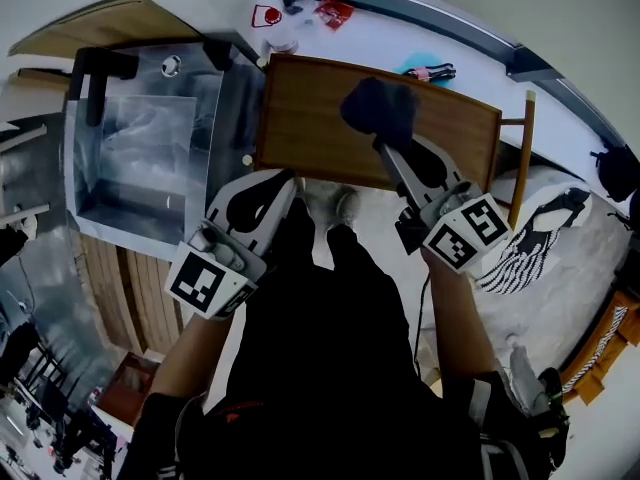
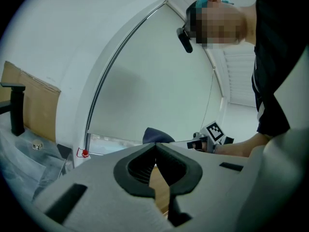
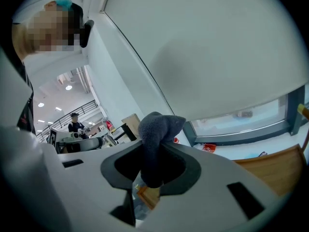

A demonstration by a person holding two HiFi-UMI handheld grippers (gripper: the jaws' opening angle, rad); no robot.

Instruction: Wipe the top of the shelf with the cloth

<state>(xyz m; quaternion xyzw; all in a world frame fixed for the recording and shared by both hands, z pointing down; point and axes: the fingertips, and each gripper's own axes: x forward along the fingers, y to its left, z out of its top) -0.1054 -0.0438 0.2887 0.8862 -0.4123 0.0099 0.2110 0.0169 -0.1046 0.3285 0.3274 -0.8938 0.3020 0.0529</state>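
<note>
The wooden shelf top lies straight ahead of me in the head view. A dark blue-grey cloth hangs bunched over its right half, pinched in my right gripper, which is shut on it. In the right gripper view the cloth bulges out above the closed jaws. My left gripper is held near the shelf's front edge, left of centre, shut with nothing between its jaws. In the left gripper view, the left gripper points over the wood toward the cloth.
A clear plastic bin with a black frame stands left of the shelf. Behind the shelf runs a white sill with a red packet and a teal object. A striped cushion lies at the right. My legs and shoes are below.
</note>
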